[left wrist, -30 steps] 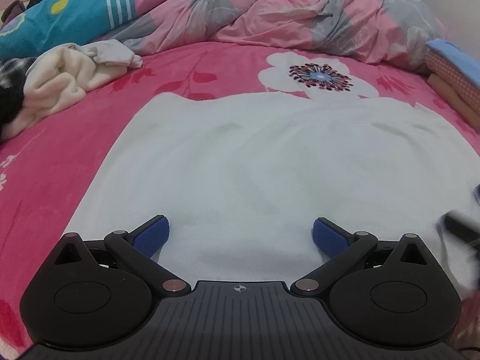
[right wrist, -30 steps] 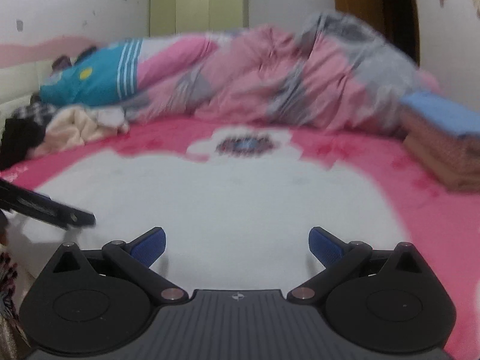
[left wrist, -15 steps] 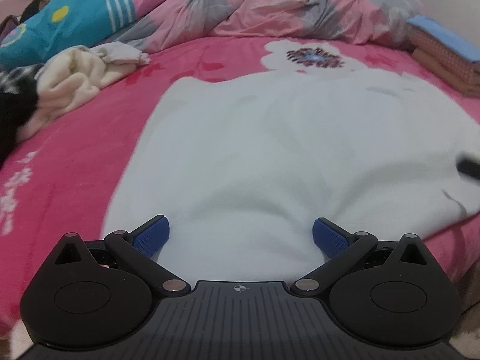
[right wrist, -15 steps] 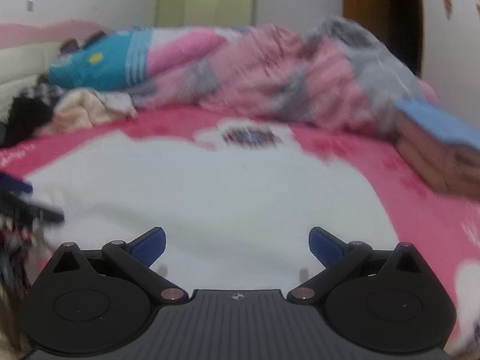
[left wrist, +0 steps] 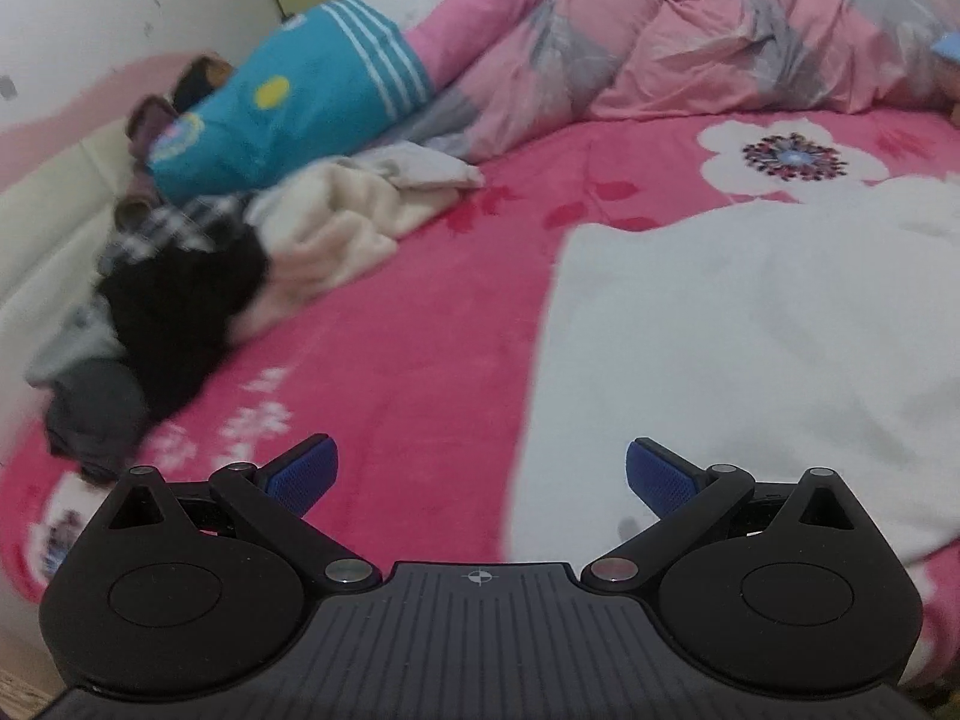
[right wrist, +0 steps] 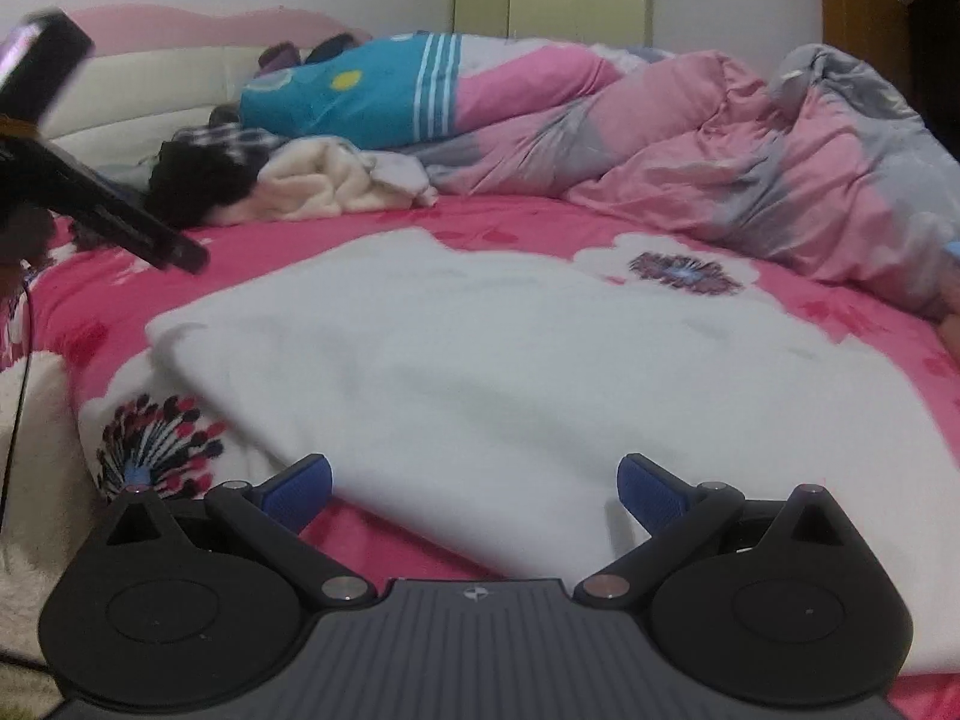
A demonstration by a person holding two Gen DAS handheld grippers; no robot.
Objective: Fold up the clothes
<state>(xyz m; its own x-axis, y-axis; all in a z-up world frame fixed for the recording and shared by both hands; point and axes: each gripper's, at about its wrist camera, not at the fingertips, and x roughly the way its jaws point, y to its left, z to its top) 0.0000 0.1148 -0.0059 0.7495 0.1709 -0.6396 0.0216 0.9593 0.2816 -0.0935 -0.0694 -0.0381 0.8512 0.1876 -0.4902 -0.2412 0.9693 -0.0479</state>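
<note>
We note the clothes pile (left wrist: 198, 276) at left frame, unfolded. The left gripper (left wrist: 480, 474), jaws spread and empty, hovers at the left edge of the white garment (left wrist: 750, 348), spread flat on the bed (left wrist: 408, 324), presumably for folding. The right gripper (right wrist: 474, 483), likewise spread, faces its near edge.

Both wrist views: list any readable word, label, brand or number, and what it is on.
No readable text in either view.
Left gripper and right gripper: each base bears only a small crosshair mark, no letters.
Teal cushion: round emblem, too blurred to read.
White garment: no print visible.
</note>
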